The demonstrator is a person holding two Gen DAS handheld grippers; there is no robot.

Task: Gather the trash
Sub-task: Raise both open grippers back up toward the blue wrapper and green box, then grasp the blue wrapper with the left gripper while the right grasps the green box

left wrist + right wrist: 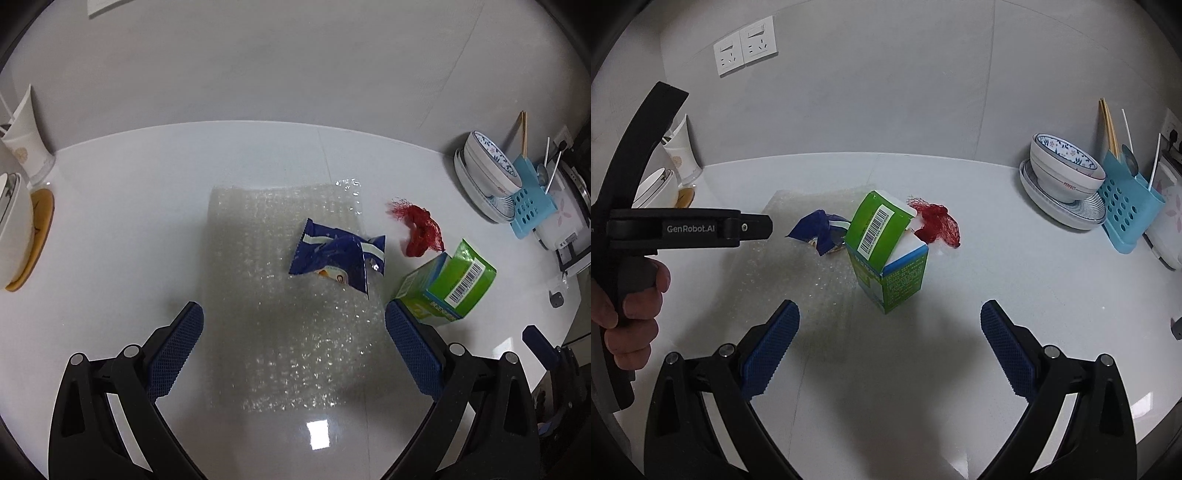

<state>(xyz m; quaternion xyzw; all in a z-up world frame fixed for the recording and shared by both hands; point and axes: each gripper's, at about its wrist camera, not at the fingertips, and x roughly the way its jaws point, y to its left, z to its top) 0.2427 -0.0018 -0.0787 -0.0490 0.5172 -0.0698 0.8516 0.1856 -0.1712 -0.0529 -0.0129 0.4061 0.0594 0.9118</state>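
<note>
Presently listed: left gripper [293,325] and right gripper [890,319], both spread wide and empty, poised over scattered trash — bubble wrap [284,295], blue wrapper [338,258], red netting [419,230], green carton [886,251] — on the white counter [997,273], evidently awaiting pickup.

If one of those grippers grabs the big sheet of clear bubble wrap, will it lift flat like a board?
Probably not. The clear bubble wrap sheet lies limp on the white countertop, so it would likely droop. It looks light. The crumpled blue snack wrapper resting on it might slide off.
</note>
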